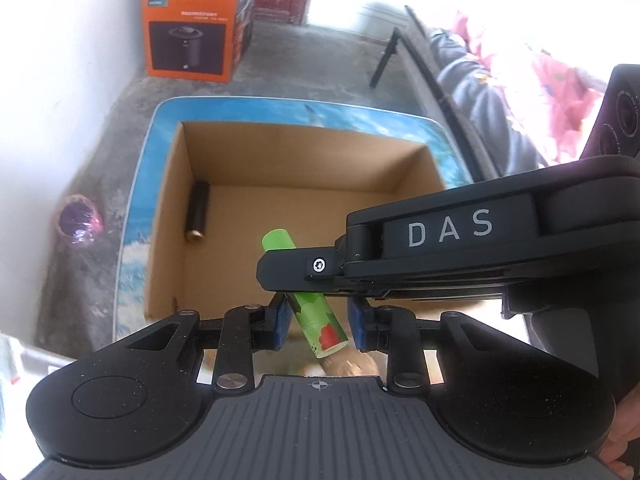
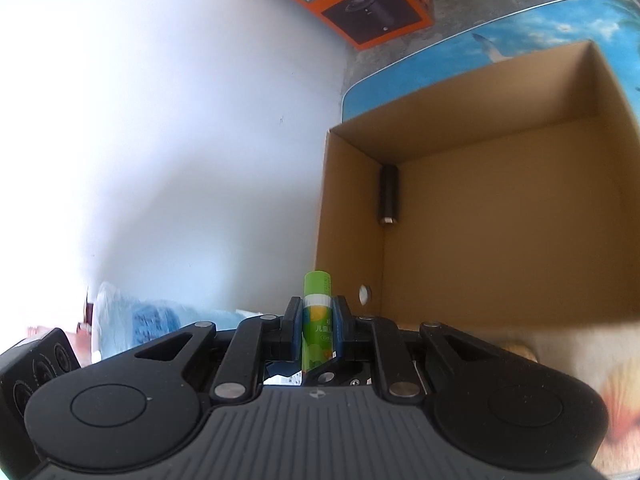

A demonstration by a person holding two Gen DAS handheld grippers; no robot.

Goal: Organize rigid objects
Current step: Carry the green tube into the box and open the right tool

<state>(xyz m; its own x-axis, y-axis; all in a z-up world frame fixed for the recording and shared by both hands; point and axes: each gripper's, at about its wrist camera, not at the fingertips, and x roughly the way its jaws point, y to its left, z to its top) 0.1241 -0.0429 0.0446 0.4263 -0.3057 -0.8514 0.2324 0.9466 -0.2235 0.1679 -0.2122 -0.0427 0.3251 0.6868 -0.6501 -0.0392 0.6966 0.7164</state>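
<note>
Left gripper [image 1: 318, 326] sat at the near rim of the open cardboard box [image 1: 168, 216], its blue pads parted; the green tube [image 1: 308, 296] passed through the gap at a slant, close to the left pad. Whether either pad touched the tube could not be settled from the left wrist view — the grip looked loose at best, so nothing was recorded as held on that side.

Tube's long axis ran from a plain green cap, up and to the left over the box floor, down and to the right to its printed end near the left gripper. At mid-length the fingers of the right gripper [image 1: 296, 276] crossed it from the right.

Right wrist view confirmed the hold: right gripper [image 2: 318, 330] closed on the green tube [image 2: 317, 320], pads [image 2: 297, 334] pressed on both sides, tube running forward along the fingers with its cap pointing past the tips. Box [image 2: 500, 240] lay ahead and to the right of this gripper, near wall just beside the fingertips.

Inside, a dark cylinder [image 1: 197, 212] lay against the left wall, well apart from the tube.

Judgement — right hand has control of the tube; the placement turns on carrying it forward and rightward over the near wall, long axis roughly parallel to the dark cylinder.
</note>
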